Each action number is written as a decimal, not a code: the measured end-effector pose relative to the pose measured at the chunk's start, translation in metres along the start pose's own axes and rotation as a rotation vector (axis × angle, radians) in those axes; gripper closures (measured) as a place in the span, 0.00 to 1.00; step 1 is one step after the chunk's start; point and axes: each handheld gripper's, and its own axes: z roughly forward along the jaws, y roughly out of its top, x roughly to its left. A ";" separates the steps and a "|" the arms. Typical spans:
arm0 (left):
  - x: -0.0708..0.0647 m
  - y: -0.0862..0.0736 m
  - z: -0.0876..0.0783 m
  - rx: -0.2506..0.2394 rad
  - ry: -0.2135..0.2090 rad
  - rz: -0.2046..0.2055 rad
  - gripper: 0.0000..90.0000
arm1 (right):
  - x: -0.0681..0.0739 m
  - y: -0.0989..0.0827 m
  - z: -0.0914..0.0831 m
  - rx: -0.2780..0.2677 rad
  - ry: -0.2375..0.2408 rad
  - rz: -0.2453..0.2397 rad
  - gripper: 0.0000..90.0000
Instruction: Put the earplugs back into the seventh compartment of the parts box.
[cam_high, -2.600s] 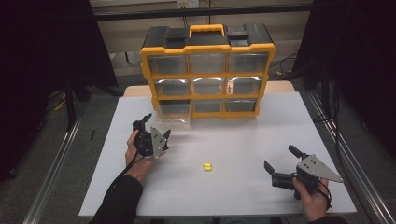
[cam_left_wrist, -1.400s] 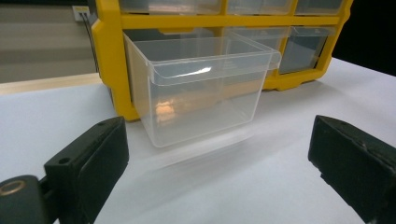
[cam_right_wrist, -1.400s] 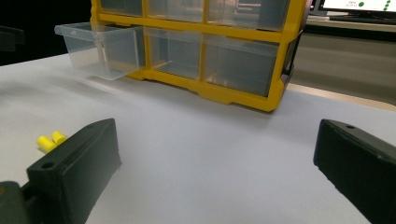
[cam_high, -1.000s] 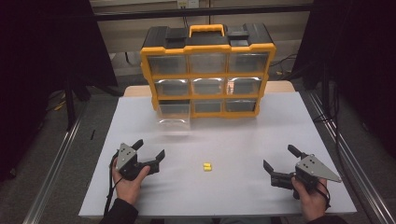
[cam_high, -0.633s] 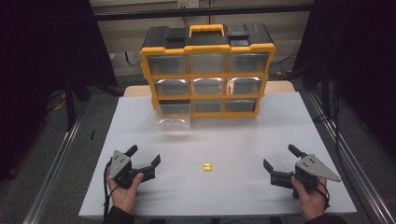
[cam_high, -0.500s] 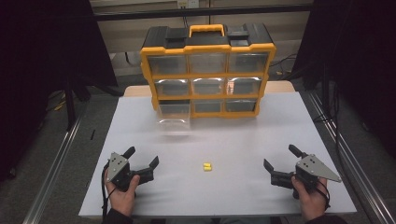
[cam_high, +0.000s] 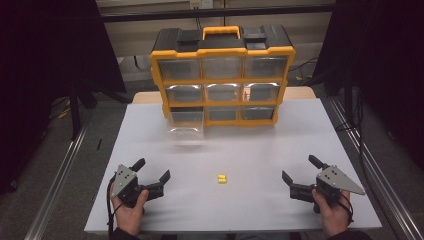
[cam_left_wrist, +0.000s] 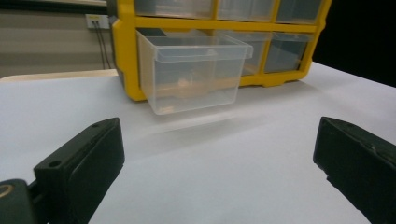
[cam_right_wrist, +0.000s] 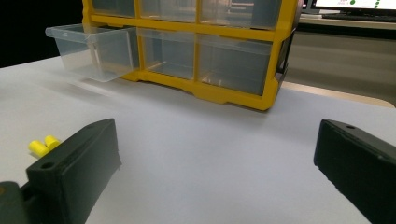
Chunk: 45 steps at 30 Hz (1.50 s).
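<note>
Resting near the table's front edge, both tongs gape wide, empty.

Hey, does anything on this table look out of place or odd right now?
One clear plastic drawer at the bottom left of the yellow drawer cabinet is pulled out while the rest sit flush. Two small yellow pieces lie loose on the white table, between both open grippers.

Both tools agape, low
</note>
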 end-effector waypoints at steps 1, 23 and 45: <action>0.000 0.000 0.000 0.011 -0.010 0.008 0.02 | 0.000 0.000 0.000 0.004 0.001 -0.001 0.00; -0.019 0.007 0.022 0.137 -0.263 0.081 0.06 | -0.001 -0.001 -0.004 0.000 0.001 0.005 0.00; -0.048 0.018 0.052 0.335 -0.531 0.133 0.06 | 0.001 -0.001 -0.002 0.005 0.013 -0.010 0.00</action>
